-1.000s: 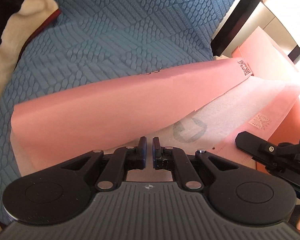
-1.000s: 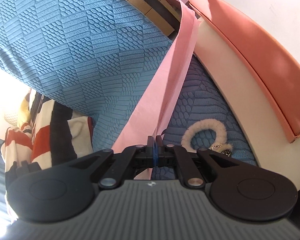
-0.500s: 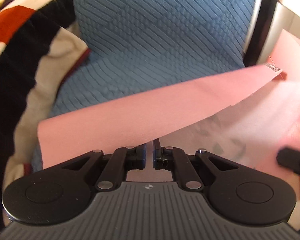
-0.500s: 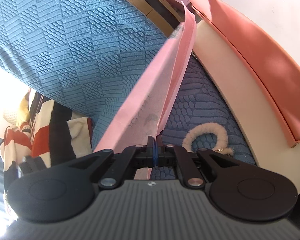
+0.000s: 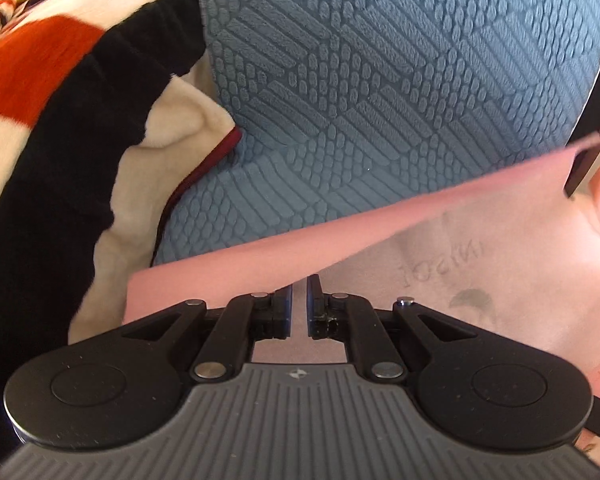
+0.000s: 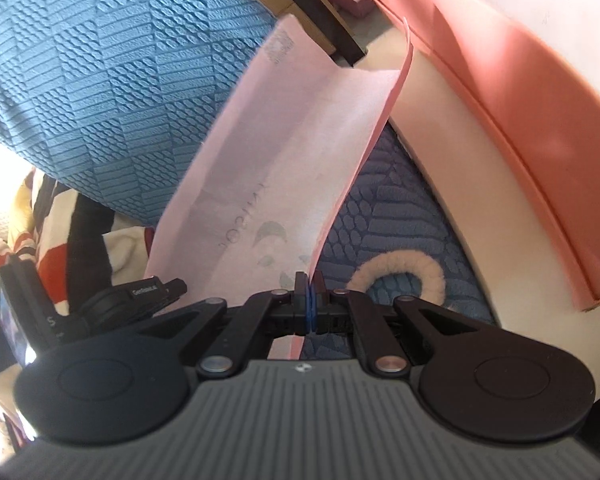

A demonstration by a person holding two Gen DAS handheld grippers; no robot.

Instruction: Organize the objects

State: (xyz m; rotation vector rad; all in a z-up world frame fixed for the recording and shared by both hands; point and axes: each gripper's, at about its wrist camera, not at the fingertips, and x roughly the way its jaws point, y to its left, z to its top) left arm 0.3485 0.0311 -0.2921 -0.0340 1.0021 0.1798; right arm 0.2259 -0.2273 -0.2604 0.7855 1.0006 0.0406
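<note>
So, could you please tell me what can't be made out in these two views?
- Left wrist view: grey print on the pink paper bag is blurred, unreadable.
- Left wrist view: whether the left tool pinches the bag; its body hides this.
- Right wrist view: beige fluffy ring, partly hidden by the right tool.

Light: bright daylight, glare blown out at right edge and lower left
Blur: striped blanket smeared
Distortion: fisheye bending at edges
</note>
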